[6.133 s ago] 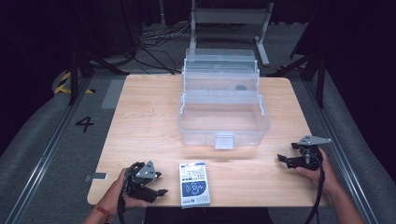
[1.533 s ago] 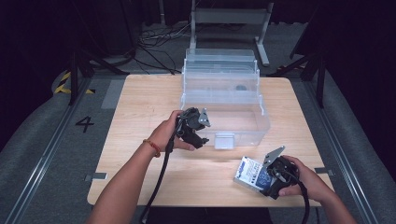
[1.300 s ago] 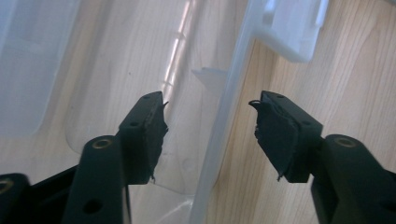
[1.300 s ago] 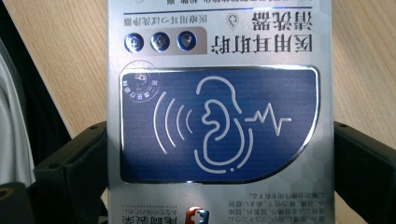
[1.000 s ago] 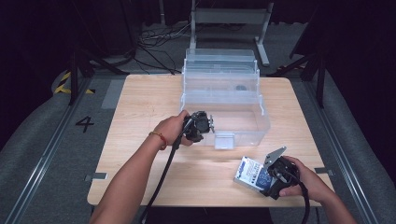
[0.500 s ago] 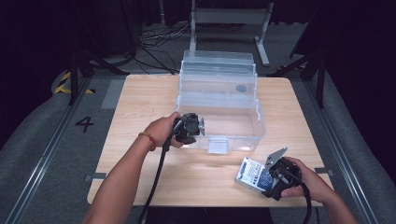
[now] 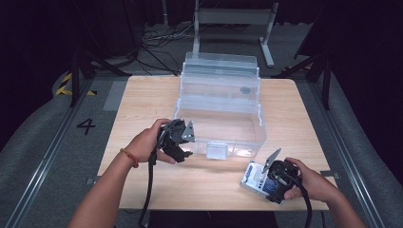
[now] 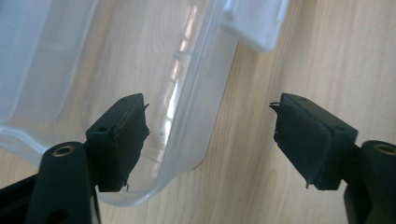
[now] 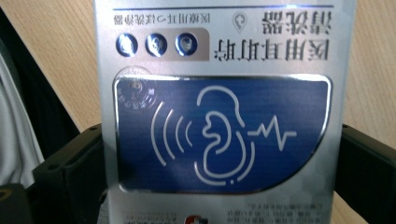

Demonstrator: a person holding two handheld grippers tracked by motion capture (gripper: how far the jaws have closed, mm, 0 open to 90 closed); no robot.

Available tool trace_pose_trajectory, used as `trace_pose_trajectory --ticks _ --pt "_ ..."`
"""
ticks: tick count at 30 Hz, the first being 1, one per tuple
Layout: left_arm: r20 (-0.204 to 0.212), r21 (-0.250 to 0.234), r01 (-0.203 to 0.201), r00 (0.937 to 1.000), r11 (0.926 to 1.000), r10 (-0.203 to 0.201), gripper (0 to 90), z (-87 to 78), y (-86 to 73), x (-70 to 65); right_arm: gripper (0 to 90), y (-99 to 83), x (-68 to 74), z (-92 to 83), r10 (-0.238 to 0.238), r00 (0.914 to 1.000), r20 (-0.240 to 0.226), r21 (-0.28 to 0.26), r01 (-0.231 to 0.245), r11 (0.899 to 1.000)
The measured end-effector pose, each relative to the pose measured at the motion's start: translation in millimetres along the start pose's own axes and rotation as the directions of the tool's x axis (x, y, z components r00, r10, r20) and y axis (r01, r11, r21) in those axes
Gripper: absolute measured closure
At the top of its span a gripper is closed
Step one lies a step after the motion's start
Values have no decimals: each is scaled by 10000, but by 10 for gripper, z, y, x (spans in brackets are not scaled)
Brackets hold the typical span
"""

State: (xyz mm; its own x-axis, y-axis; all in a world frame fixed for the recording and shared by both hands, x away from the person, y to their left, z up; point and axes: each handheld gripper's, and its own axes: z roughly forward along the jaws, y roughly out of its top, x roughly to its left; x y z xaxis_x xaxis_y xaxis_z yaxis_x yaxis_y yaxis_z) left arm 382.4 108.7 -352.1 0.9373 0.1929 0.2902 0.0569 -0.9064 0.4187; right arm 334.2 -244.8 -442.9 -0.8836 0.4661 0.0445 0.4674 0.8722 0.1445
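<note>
Two claws work the wooden table (image 7: 142, 95). Nearest, the right claw (image 7: 274, 176) pinches a silver-and-blue box (image 9: 219, 121) at the front edge. Farther in, the left claw (image 8: 210, 140) stands spread astride the clear plastic bin's (image 7: 223, 118) front-left corner wall.

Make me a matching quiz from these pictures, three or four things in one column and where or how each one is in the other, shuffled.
Things:
1. clear plastic storage box
2. silver and blue printed carton
3. left gripper
4. round wooden table

States:
A. jaws open, straddling the box's front corner wall
B. clamped between the right gripper's jaws
C. lid raised, standing open
D. bears the box

Pairs: 1-C, 2-B, 3-A, 4-D
</note>
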Motion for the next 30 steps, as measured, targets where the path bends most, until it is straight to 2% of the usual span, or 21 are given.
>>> trace_pose_trajectory --ticks 2,3,4,5,6,7,8,10,11,13,15,16,17,18,19,20,21,23,27,29,30 --pt "-217 -394 53 9997 9992 -62 234 -112 -56 -105 23 15 -11 39 -15 10000 -4 -34 15 10000" --pt "-217 -394 53 9997 9992 -62 233 -112 -56 -105 22 14 -18 54 -66 10000 -8 -88 66 9999" --pt "-290 -769 223 9993 9968 -246 227 -197 -133 -206 22 12 -20 66 -53 10000 -50 -127 52 9999" --pt "-290 -769 223 9993 9968 -246 227 -197 -133 -206 24 11 -19 65 -49 10000 -32 -108 49 9999" --pt "-215 -1122 558 9981 9921 -585 222 -235 -221 -288 29 3 -29 70 -203 9998 3 -209 203 9996" --pt "-215 -1122 558 9981 9921 -585 212 -235 -221 -288 29 3 -29 70 -203 9998 3 -209 203 9996" --pt "-183 -1302 832 9961 9880 -863 212 -238 -286 -339 32 -2 -21 64 -121 9999 8 -237 121 9996" --pt "-268 -1405 1222 9915 9825 -1272 197 -215 -403 -414 35 -19 -29 59 -286 9995 104 -299 289 9991" --pt "-215 -1511 1308 9905 9798 -1355 189 -194 -452 -438 35 -24 -30 56 -295 9995 138 -295 299 9991" --pt "-176 -1592 1702 9844 9725 -1752 196 -113 -609 -514 36 -29 -30 57 -279 9995 122 -371 283 9989" --pt "-50 -1558 2206 9746 9628 -2241 195 -31 -745 -546 36 -37 -32 57 -281 9995 167 -456 289 9985" --pt "-31 -1513 2518 9669 9559 -2552 194 29 -845 -559 36 -40 -31 53 -266 9996 52 -474 268 9985" --pt "49 -1604 2794 9593 9467 -2823 192 65 -913 -566 37 -48 -38 60 -300 9995 138 -564 307 9979" --pt "155 -1491 3209 9465 9353 -3223 195 138 -1038 -569 37 -51 -35 58 -265 9996 117 -559 272 9981" --pt "106 -1440 3398 9397 9294 -3419 192 170 -1098 -575 37 -58 -37 58 -253 9996 148 -619 261 9977" --pt "136 -1504 3769 9252 9140 -3793 187 219 -1203 -571 37 -60 -42 58 -272 9995 169 -649 282 9975" --pt "214 -1492 4024 9146 9032 -4039 186 246 -1262 -569 37 -67 -43 53 -293 9996 29 -693 294 9972" --pt "227 -1532 4424 8955 8836 -4444 180 308 -1415 -556 38 -78 -51 53 -322 9994 133 -743 331 9967" --pt "41 -1456 4776 8761 8664 -4822 176 404 -1566 -554 41 -99 -76 47 -332 9992 219 -826 349 9960" --pt "112 -1442 5015 8628 8531 -5054 173 450 -1604 -557 42 -119 -100 41 -225 9996 191 -918 242 9955" --pt "120 -1519 5058 8600 8492 -5101 160 455 -1608 -561 42 -131 -110 40 -242 9994 262 -936 265 9953"
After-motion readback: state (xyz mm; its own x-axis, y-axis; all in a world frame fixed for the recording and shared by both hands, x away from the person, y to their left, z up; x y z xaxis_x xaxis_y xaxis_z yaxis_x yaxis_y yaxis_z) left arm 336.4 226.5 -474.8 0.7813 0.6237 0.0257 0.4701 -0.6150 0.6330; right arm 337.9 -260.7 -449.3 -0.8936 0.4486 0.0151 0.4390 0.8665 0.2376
